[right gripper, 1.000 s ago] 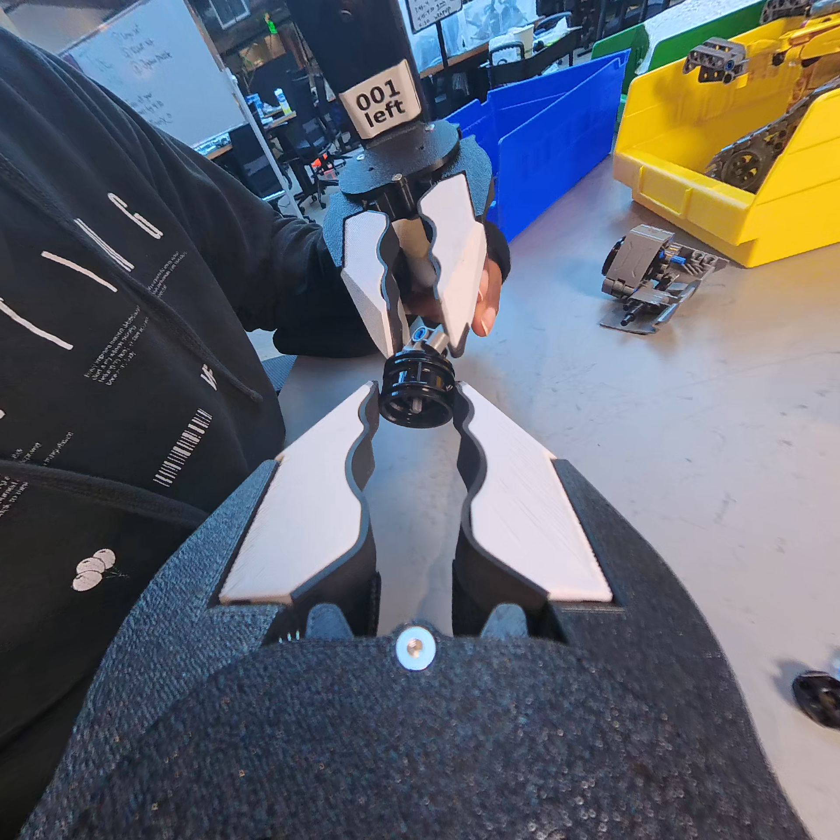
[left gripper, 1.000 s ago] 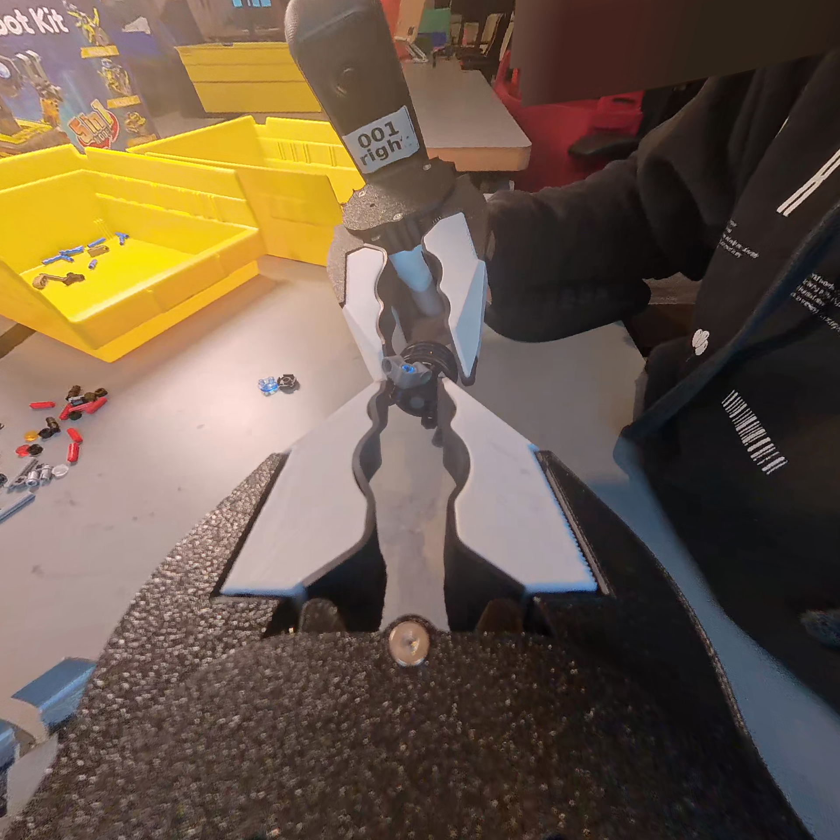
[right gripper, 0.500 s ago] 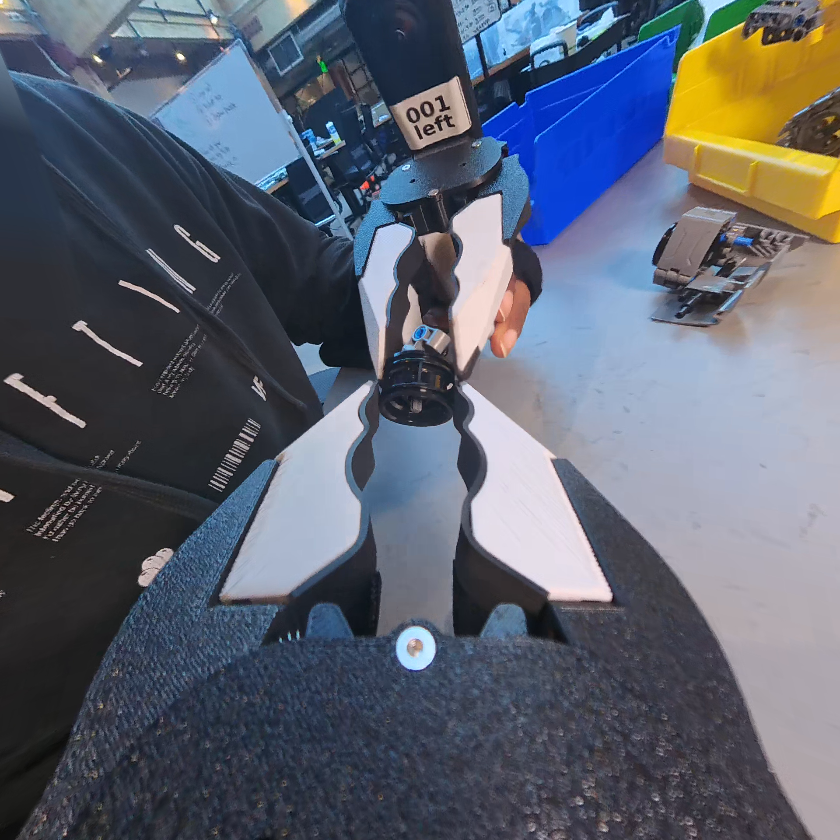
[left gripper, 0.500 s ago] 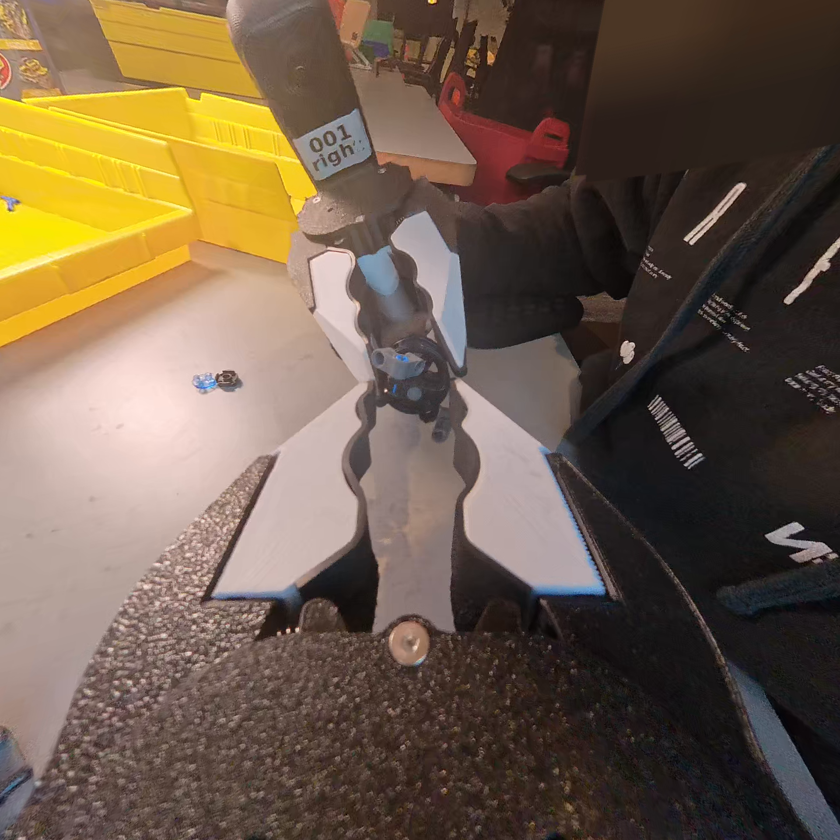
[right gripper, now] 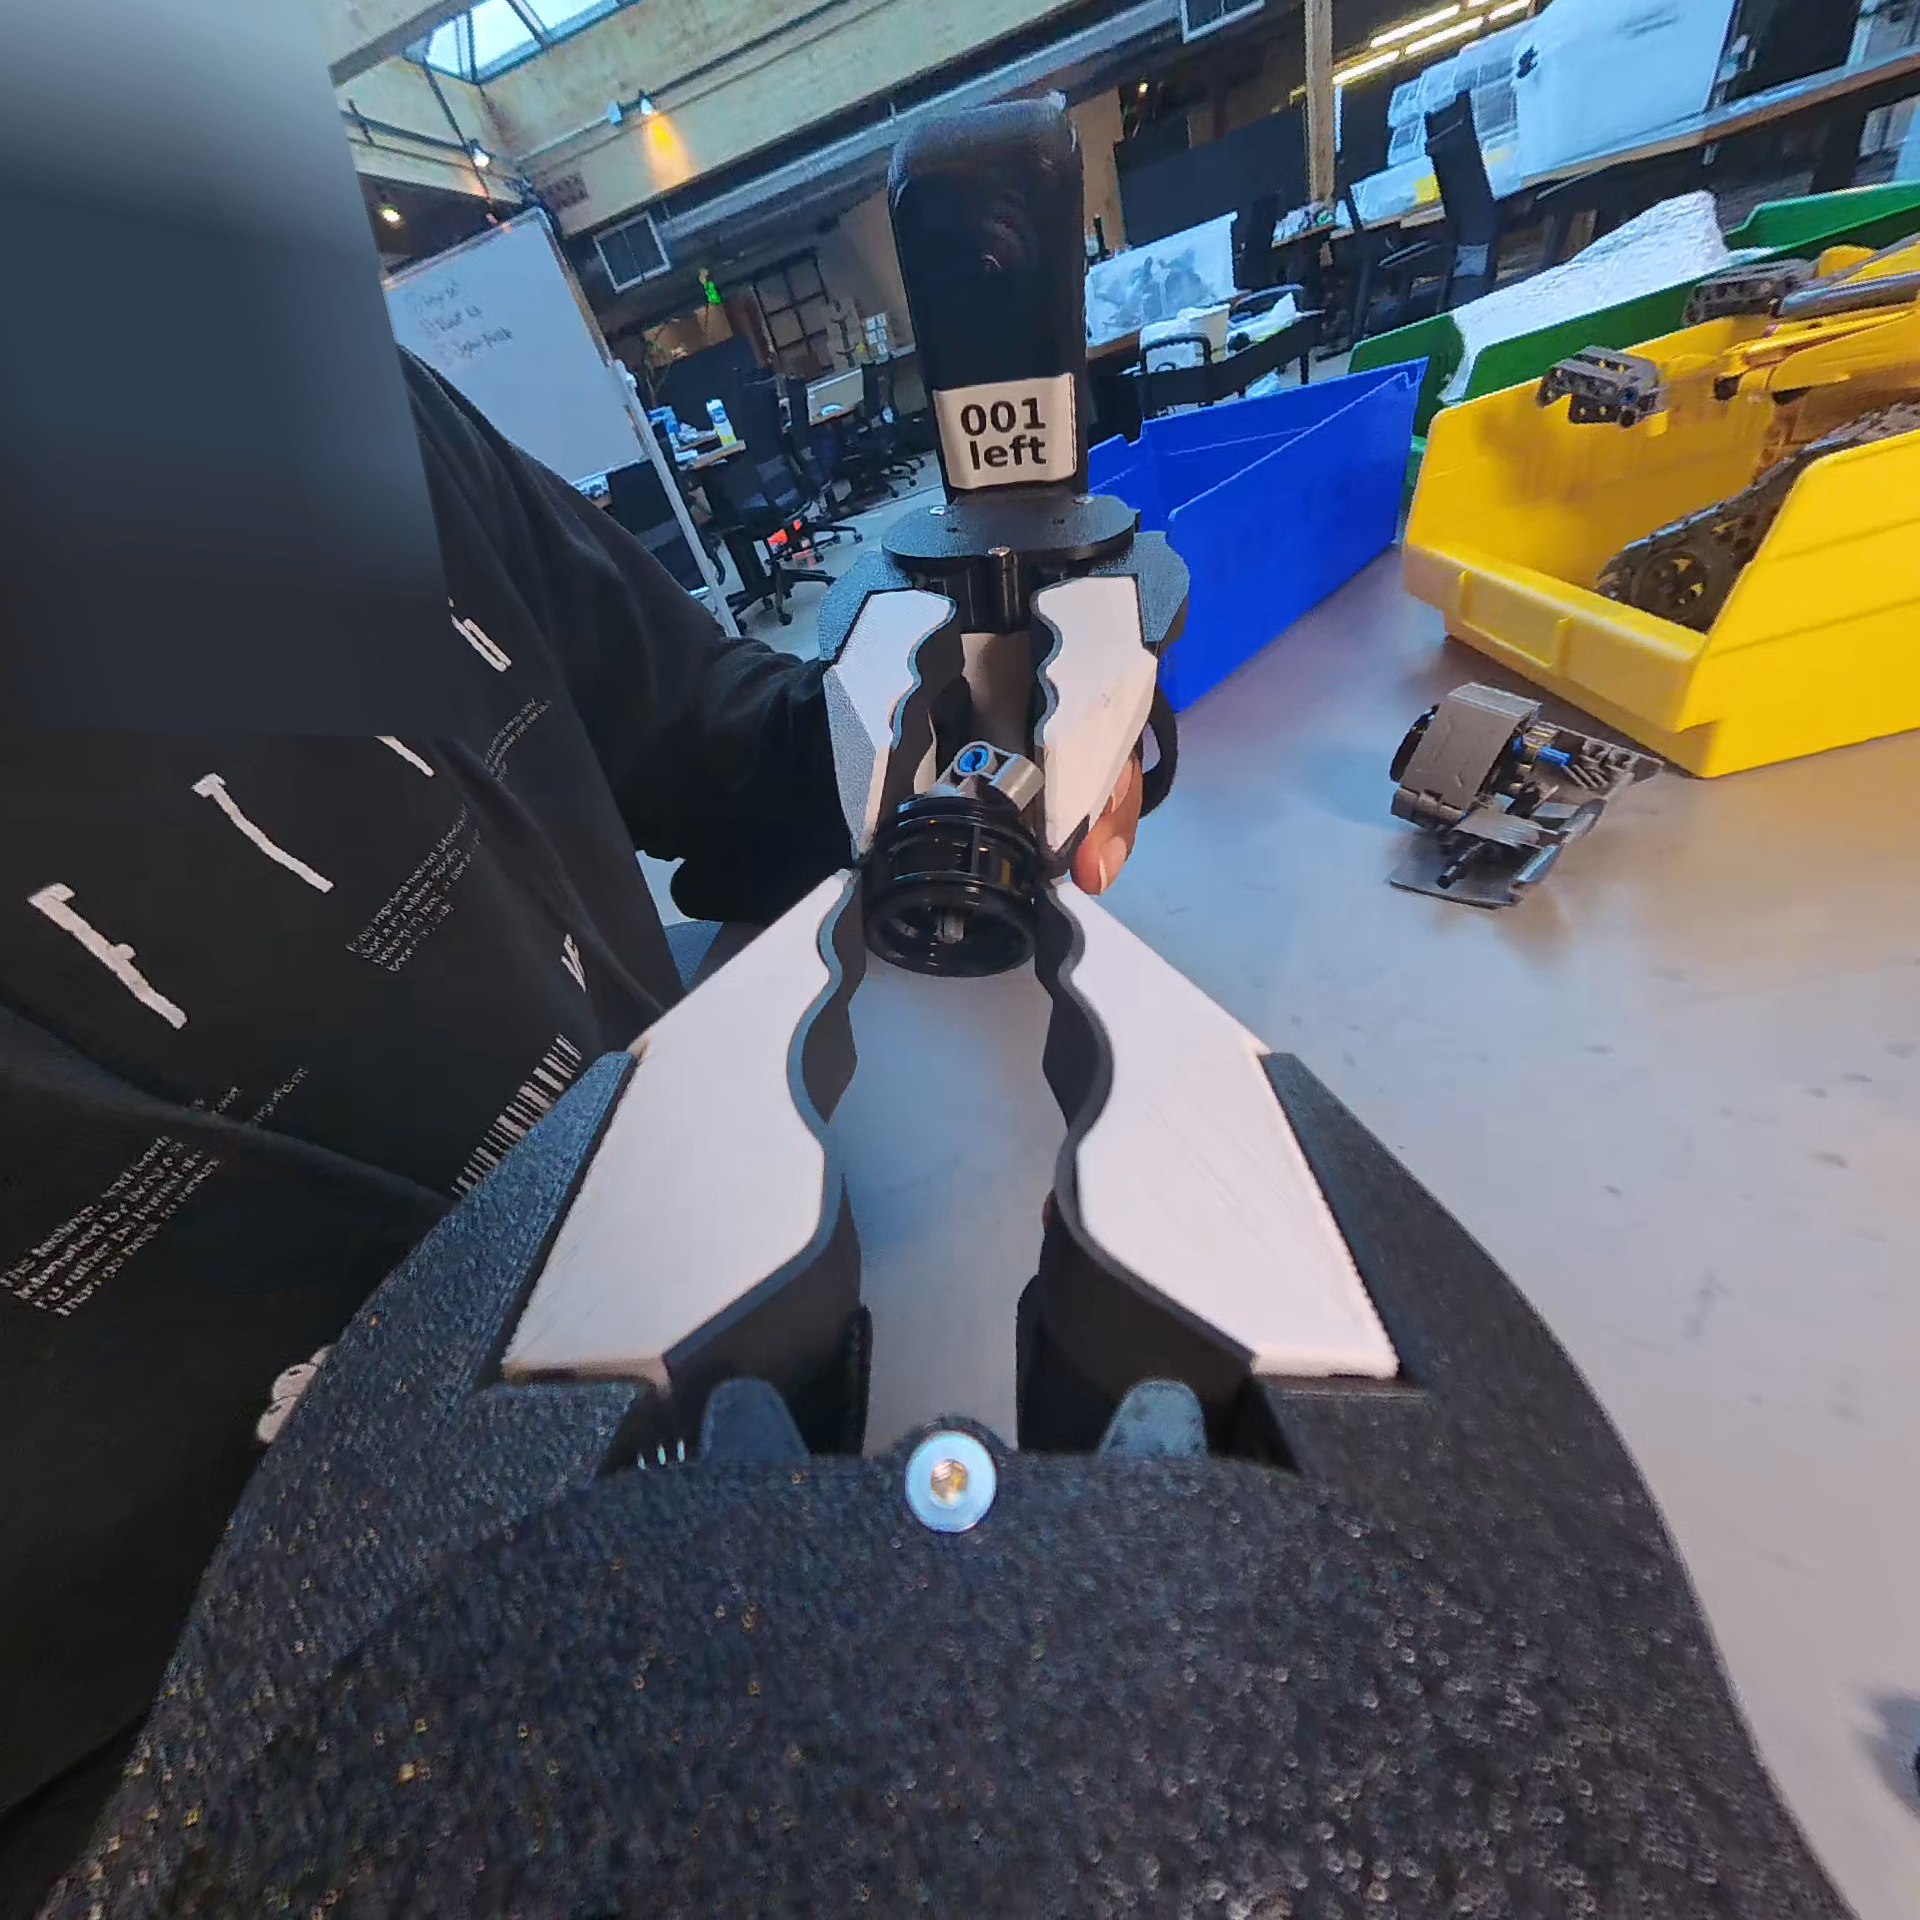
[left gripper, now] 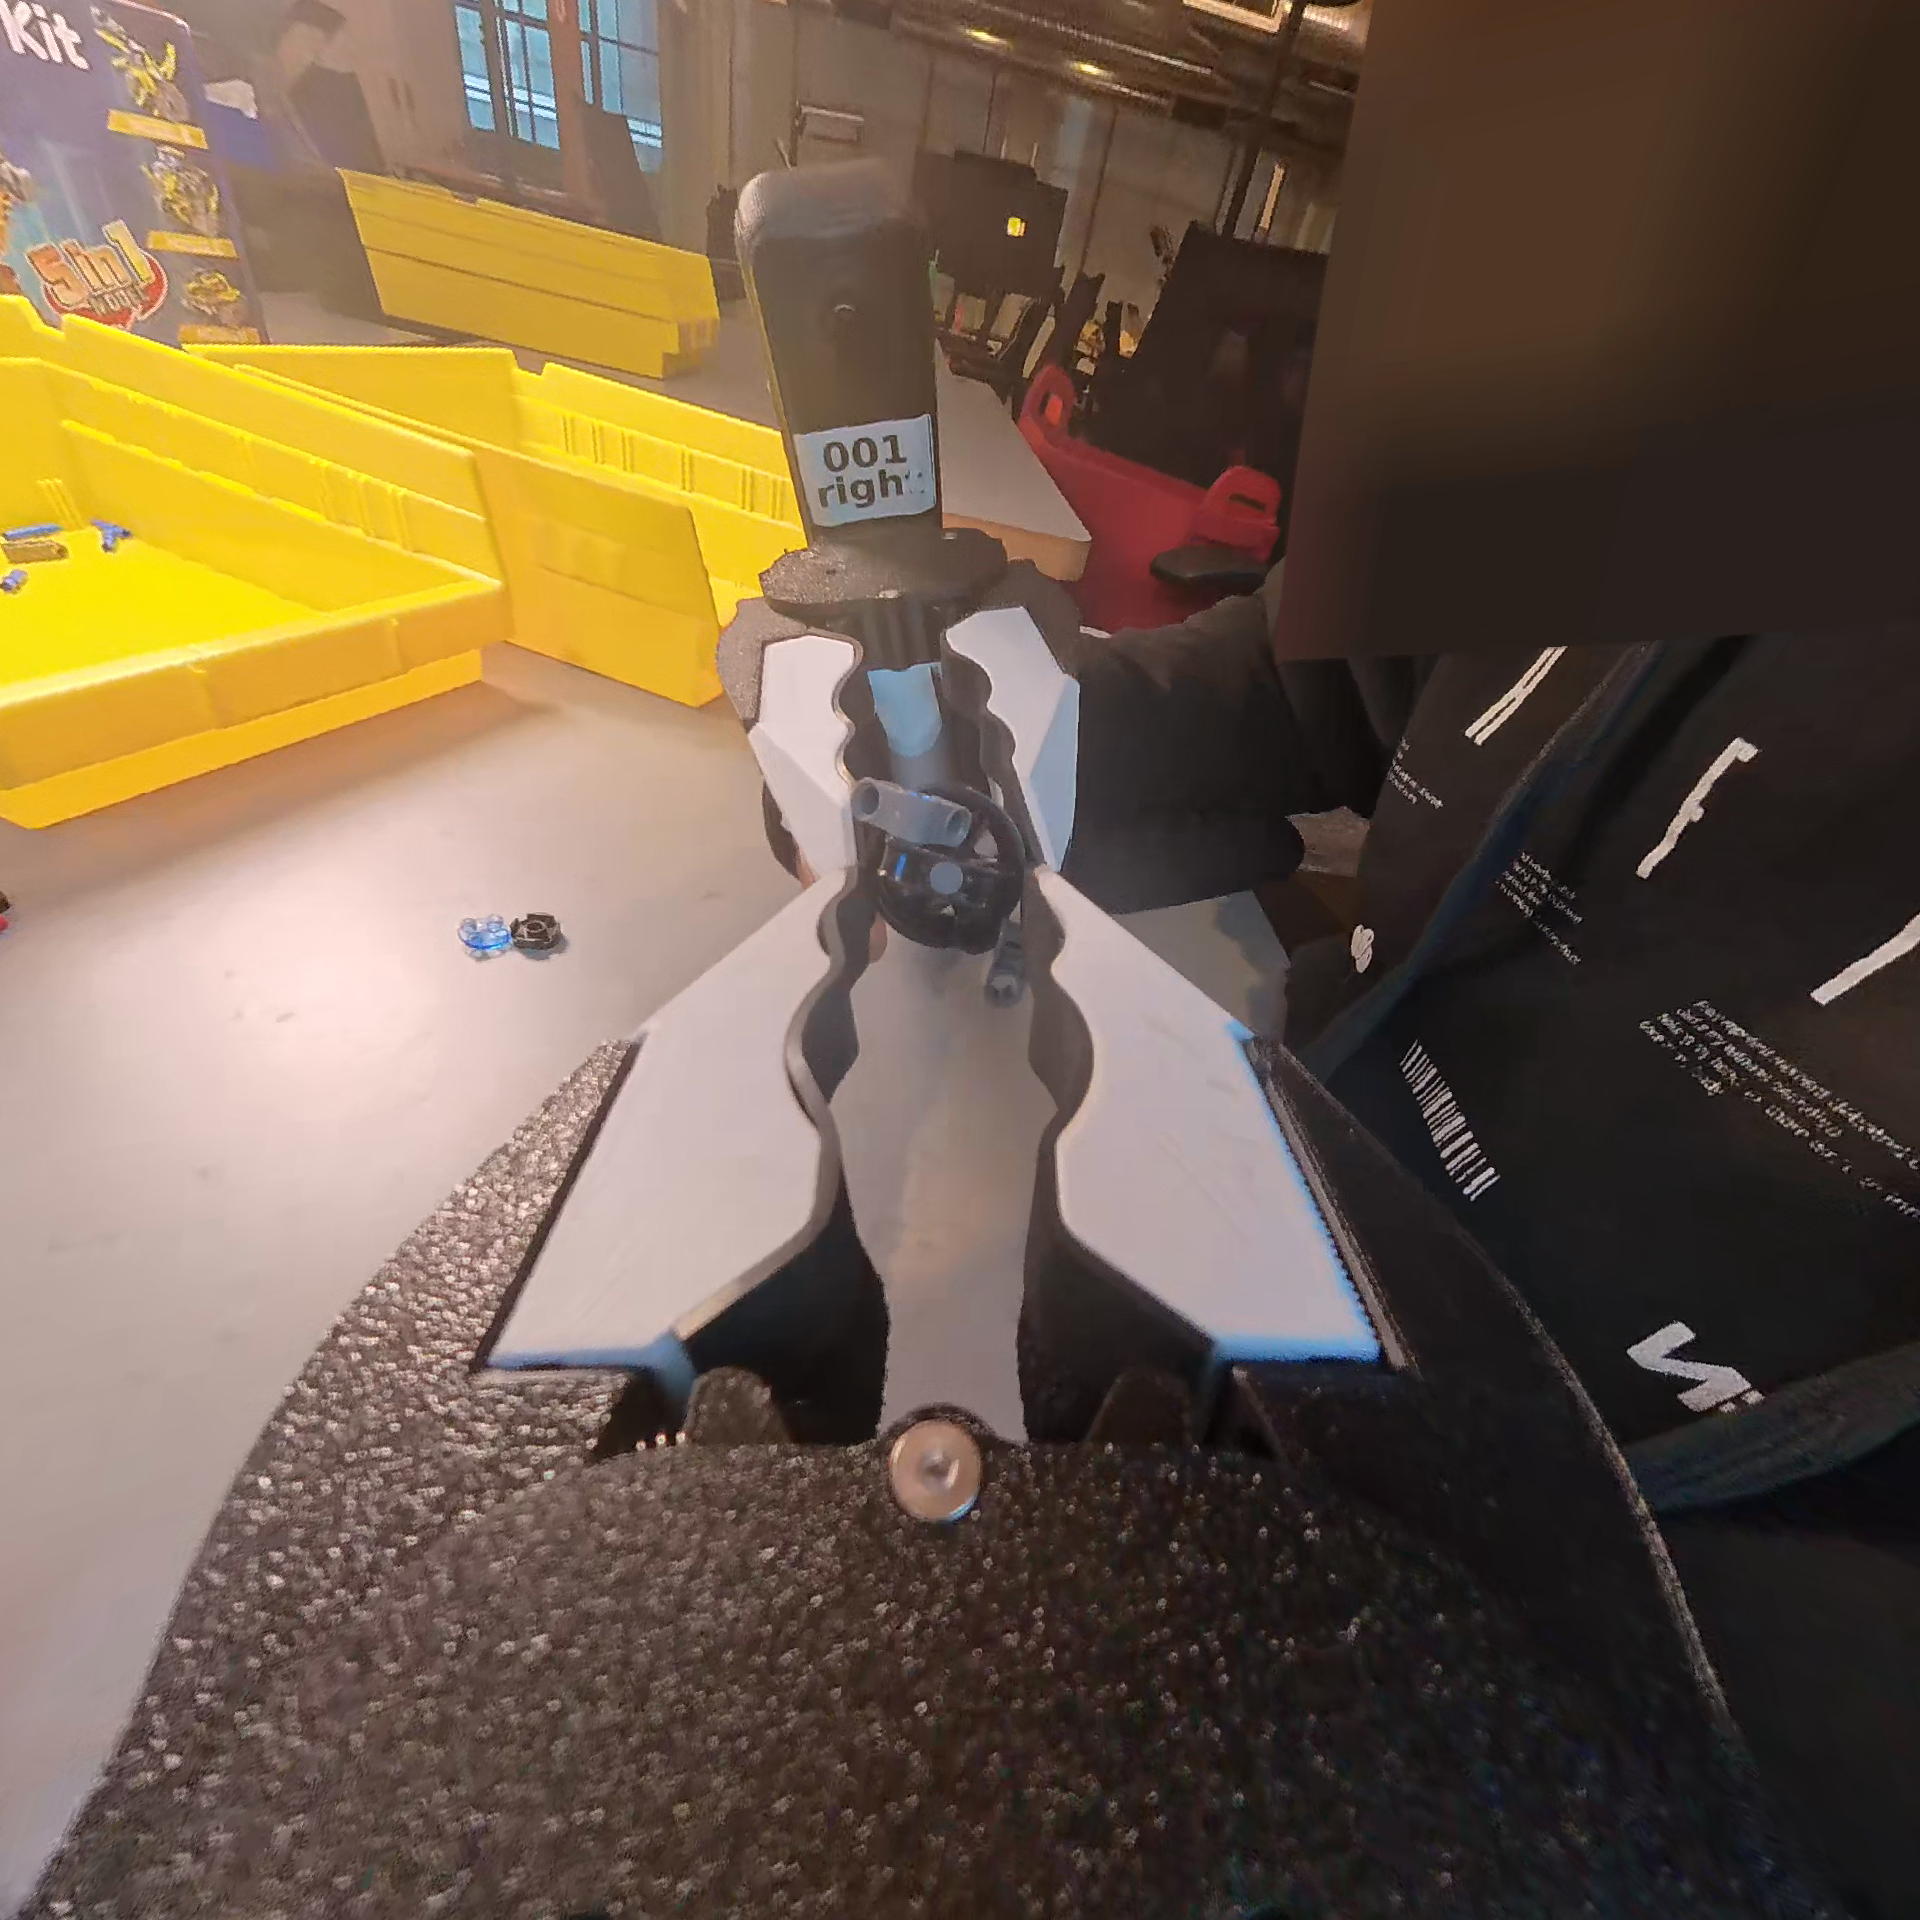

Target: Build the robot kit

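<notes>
A small black wheel with a grey connector and a blue pin on its far end hangs above the table between the two grippers, which point at each other. My right gripper is shut on the wheel's rim. My left gripper meets it from the other side, its fingers closed around the grey connector in front of the wheel. A short dark pin sticks out below the wheel. A hand holds each gripper.
Yellow bins stand at the left, with small blue and black pieces on the grey table. In the right wrist view there are a blue bin, a yellow bin with a tracked model, and a grey assembly. The person's black hoodie is close by. The grippers are tip to tip, or close to it. The grey assembly is about 20 centimetres from both grippers' fingertips.
Both grippers have tilted upward and swung together while keeping their grip. The wheel's spoked face now turns more toward the left wrist camera.
</notes>
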`<state>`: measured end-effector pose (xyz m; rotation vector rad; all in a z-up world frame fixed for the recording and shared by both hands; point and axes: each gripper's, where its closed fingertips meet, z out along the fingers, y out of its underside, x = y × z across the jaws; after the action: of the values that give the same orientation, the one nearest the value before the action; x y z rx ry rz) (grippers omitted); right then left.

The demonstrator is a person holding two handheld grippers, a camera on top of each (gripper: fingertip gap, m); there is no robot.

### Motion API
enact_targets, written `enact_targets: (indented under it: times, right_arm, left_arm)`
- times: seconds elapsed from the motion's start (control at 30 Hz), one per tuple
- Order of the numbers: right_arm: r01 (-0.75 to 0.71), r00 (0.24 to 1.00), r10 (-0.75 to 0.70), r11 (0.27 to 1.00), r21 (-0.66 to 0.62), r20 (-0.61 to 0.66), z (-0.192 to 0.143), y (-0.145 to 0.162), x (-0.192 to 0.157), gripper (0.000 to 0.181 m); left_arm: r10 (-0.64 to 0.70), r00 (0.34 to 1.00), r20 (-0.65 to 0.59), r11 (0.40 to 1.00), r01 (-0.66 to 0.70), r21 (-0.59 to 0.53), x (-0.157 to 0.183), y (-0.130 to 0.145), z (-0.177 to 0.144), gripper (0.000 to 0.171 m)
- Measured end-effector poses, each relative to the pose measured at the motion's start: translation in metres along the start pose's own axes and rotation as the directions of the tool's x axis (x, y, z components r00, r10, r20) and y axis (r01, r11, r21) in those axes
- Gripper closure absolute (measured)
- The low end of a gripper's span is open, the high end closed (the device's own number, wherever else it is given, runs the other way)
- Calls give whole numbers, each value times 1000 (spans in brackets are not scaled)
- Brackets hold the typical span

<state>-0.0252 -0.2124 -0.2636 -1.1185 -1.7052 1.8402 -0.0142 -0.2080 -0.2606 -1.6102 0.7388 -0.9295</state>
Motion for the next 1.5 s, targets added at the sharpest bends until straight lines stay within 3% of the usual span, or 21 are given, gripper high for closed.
enact_targets:
  times: [0.2, 0.3, 0.4, 0.47, 0.57, 0.6, 0.77, 0.93, 1.23, 1.4, 1.5]
  right_arm:
    - [-36, 998, 37, 999, -24, 45, -3, 4, -1, 150]
    - [-63, 998, 63, 997, -39, 0, -13, 9, 13, 150]
    - [-20, 1000, 21, 998, -62, 23, -5, 11, 3, 150]
    - [-37, 999, 37, 998, -52, 4, -5, 10, 9, 149]
    - [-47, 999, 47, 997, -64, 1, -8, 12, 11, 149]
    - [-46, 999, 47, 996, -71, 13, -6, 14, 8, 149]
    - [-48, 997, 54, 992, -114, 51, 1, 21, -1, 149]
    - [-58, 996, 66, 992, -111, 62, 1, 20, -4, 149]
    - [-84, 995, 89, 986, -142, 33, 2, 25, 0, 149]
    - [-102, 995, 102, 981, -163, -4, 1, 31, 6, 150]
    - [-122, 992, 123, 985, -120, -5, -2, 24, 7, 150]
  left_arm:
    - [2, 1000, -13, 1000, -3, -28, 0, 5, 1, 145]
    - [0, 1000, 16, 998, -1, 57, -7, -9, -13, 171]
    - [75, 996, 54, 997, -74, -21, -7, -1, -7, 171]
    - [0, 999, 45, 1000, -1, 27, -13, -6, -13, 171]
    - [-8, 999, 45, 1000, 7, 15, -17, -4, -16, 144]
    - [6, 999, 35, 1000, -6, -1, -14, -1, -14, 142]
    - [83, 997, 3, 993, -83, -86, -2, 11, -5, 153]
    - [106, 994, -42, 988, -110, -113, 8, 12, -7, 147]
    - [145, 989, 3, 973, -142, -179, 3, 23, -3, 148]
    - [200, 980, 23, 943, -186, -277, -2, 42, -1, 148]
    - [199, 978, 58, 956, -180, -232, -4, 34, 1, 149]
